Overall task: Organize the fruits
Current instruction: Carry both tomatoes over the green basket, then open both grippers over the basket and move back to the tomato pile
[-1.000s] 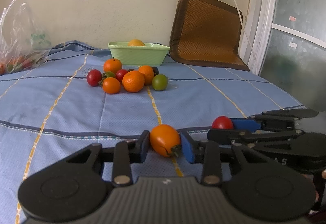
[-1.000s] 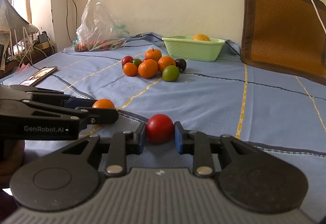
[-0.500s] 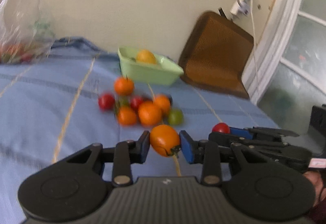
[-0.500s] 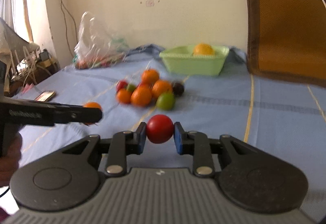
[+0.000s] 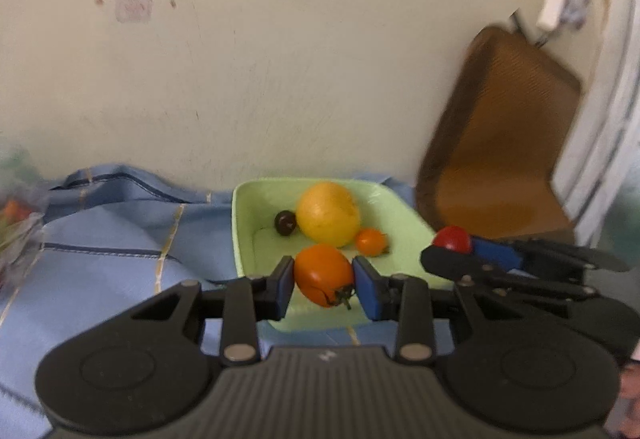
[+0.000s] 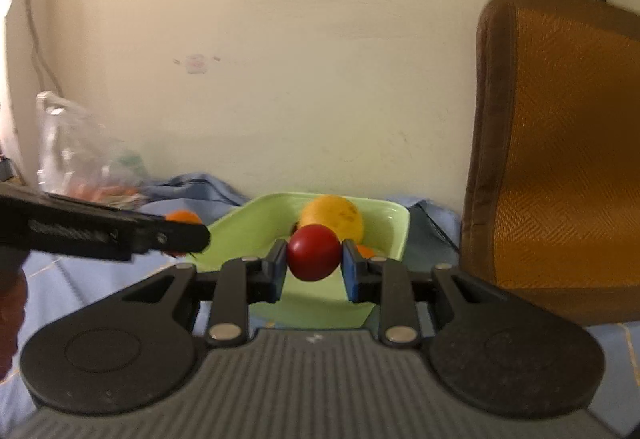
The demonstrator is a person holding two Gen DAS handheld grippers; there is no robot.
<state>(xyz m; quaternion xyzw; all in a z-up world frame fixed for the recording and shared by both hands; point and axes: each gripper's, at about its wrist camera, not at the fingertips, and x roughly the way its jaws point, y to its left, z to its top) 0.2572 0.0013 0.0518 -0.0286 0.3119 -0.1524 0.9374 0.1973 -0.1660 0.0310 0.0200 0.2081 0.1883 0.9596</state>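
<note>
Orange tomato (image 5: 323, 274) sits clamped between left claw (image 5: 324, 289) pads.

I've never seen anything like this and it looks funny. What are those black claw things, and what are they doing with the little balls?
Those black claws are tools a person carries, one in each hand. Each is a hand-held gripper with two fingers that pinch, and a small camera sits on it looking forward, so each picture is taken from one tool.

In the left camera's picture, the left hand-held gripper pinches an orange tomato. In the right camera's picture, the right hand-held gripper pinches a red tomato.

Just ahead sits a green bowl on a blue cloth. Inside it are a big yellow fruit, a small dark one and a small orange one. A brown cushion leans on the wall. The person is probably about to drop both tomatoes into the bowl.
</note>
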